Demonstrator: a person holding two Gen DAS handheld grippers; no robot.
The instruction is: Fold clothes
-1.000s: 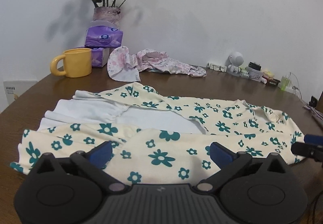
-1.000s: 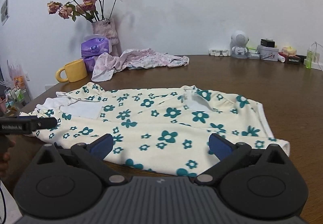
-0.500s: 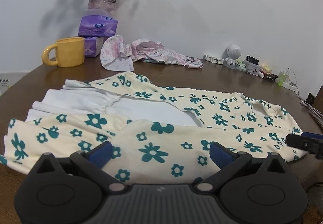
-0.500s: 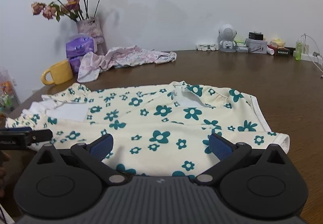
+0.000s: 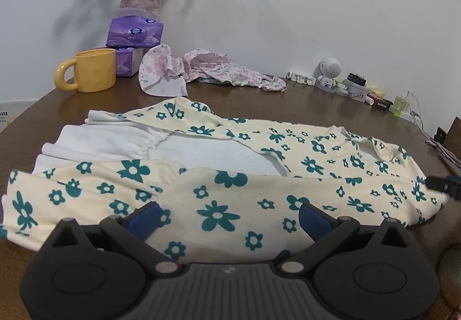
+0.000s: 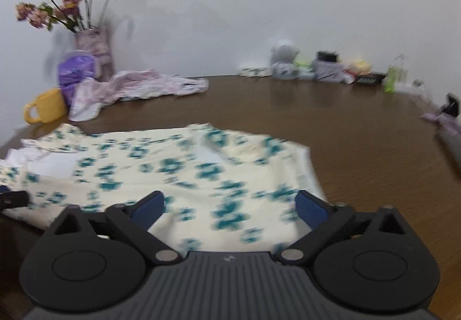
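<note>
**Garment spread crosswise on the table, both grippers at its near edge**

I see the garment [image 5: 259, 164], cream with teal flowers, lying flat on the brown table [image 5: 302, 101]. Its long axis runs left to right across both views. The white-lined, gathered end [image 5: 109, 141] points left, toward the yellow mug [image 5: 92, 70]; the other end reaches the right, where the tip of my right gripper [image 5: 443, 186] shows at its edge. My left gripper [image 5: 227, 217] has its jaws wide apart, with the near hem between the blue pads [image 5: 312, 219] and not pinched. My right gripper [image 6: 230, 209] has just been closing its jaws; they stand apart, cloth between them, pads not pressing. The right view is blurred. A second, pink garment [image 5: 219, 69] lies crumpled near the wall.
</note>
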